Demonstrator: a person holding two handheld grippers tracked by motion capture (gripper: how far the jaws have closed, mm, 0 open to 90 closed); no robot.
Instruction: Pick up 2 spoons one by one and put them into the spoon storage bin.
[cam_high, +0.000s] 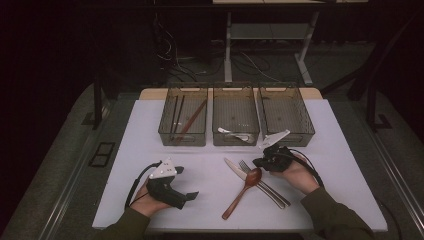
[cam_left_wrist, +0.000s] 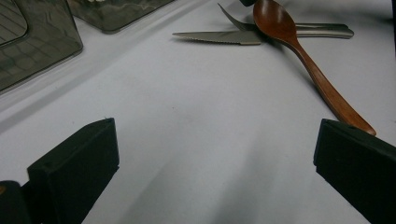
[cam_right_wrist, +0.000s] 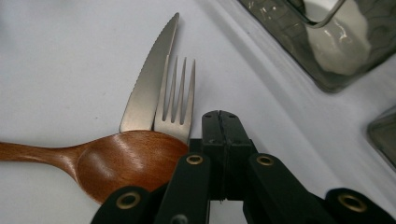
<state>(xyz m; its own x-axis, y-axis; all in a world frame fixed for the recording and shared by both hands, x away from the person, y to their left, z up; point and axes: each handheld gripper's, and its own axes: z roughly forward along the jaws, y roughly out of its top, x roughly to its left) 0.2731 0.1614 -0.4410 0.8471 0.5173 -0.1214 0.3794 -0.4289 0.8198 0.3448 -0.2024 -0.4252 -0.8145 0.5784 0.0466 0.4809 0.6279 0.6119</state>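
A wooden spoon (cam_high: 245, 187) lies across a steel knife (cam_high: 232, 168) and fork (cam_high: 265, 185) on the white table top (cam_high: 145, 150), right of centre. My right gripper (cam_high: 260, 162) is shut with nothing between its jaws, its tips low beside the spoon's bowl. In the right gripper view the closed tips (cam_right_wrist: 221, 123) sit just right of the spoon bowl (cam_right_wrist: 121, 161), below the fork tines (cam_right_wrist: 176, 100) and the knife blade (cam_right_wrist: 149, 84). My left gripper (cam_high: 186, 182) rests open at front left, holding nothing. Its view looks between its wide jaws (cam_left_wrist: 215, 140) toward the spoon (cam_left_wrist: 308, 60) and knife (cam_left_wrist: 219, 37).
Three translucent grey bins stand in a row at the back. The left bin (cam_high: 182, 89) holds chopsticks (cam_high: 190, 120), the middle bin (cam_high: 235, 89) a white spoon (cam_high: 234, 134), and the right bin (cam_high: 286, 89) looks bare inside. Bare table top lies between the two grippers.
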